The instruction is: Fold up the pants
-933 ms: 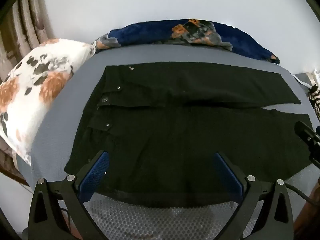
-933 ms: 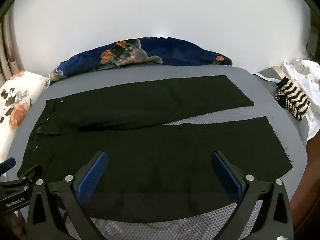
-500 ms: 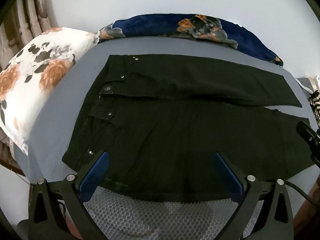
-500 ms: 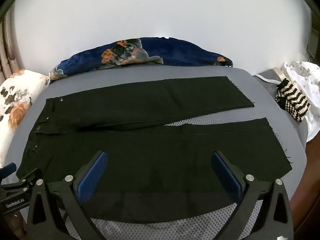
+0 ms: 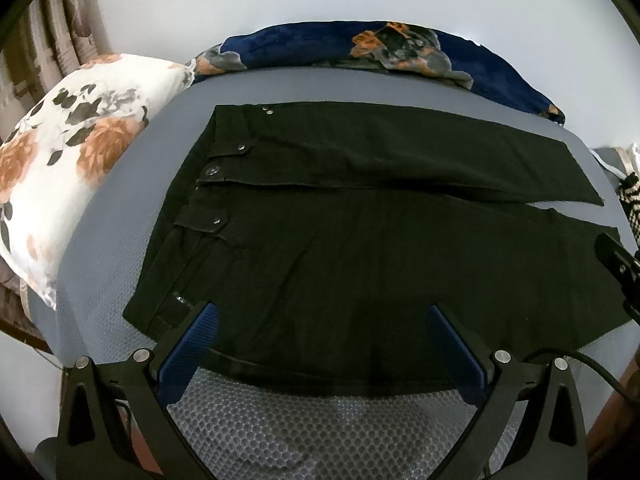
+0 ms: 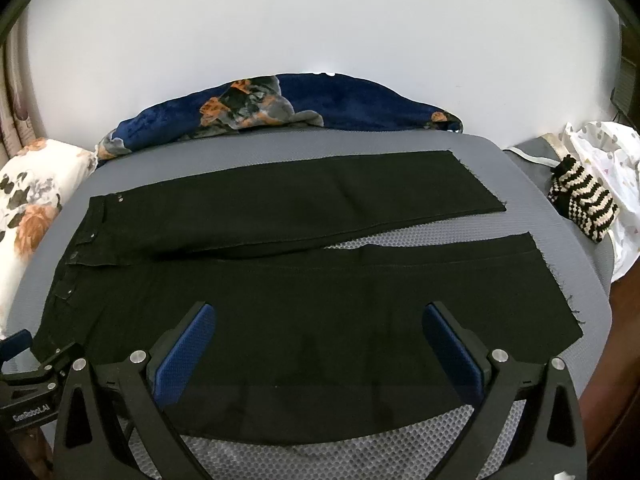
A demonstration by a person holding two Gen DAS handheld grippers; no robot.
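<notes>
Black pants point(image 5: 360, 232) lie flat on a grey mesh surface point(image 5: 312, 432), waistband with metal studs at the left, both legs running right with a narrow gap between them. My left gripper point(image 5: 320, 320) hovers open over the near leg's edge by the waist, nothing between its blue pads. In the right wrist view the pants point(image 6: 300, 280) spread the same way, frayed hems at the right. My right gripper point(image 6: 320, 320) stands open above the near leg's middle. The left gripper point(image 6: 24, 364) shows at that view's lower left edge.
A white floral pillow point(image 5: 68, 168) lies left of the pants. A navy floral blanket point(image 6: 280, 104) is bunched along the far edge by the white wall. A striped knit item point(image 6: 584, 204) and white spotted cloth point(image 6: 612, 168) sit at the right.
The left gripper has drawn back and shifted a little, so the waist corner and more grey mesh show before it. The right gripper's view has barely changed. Both stay open.
</notes>
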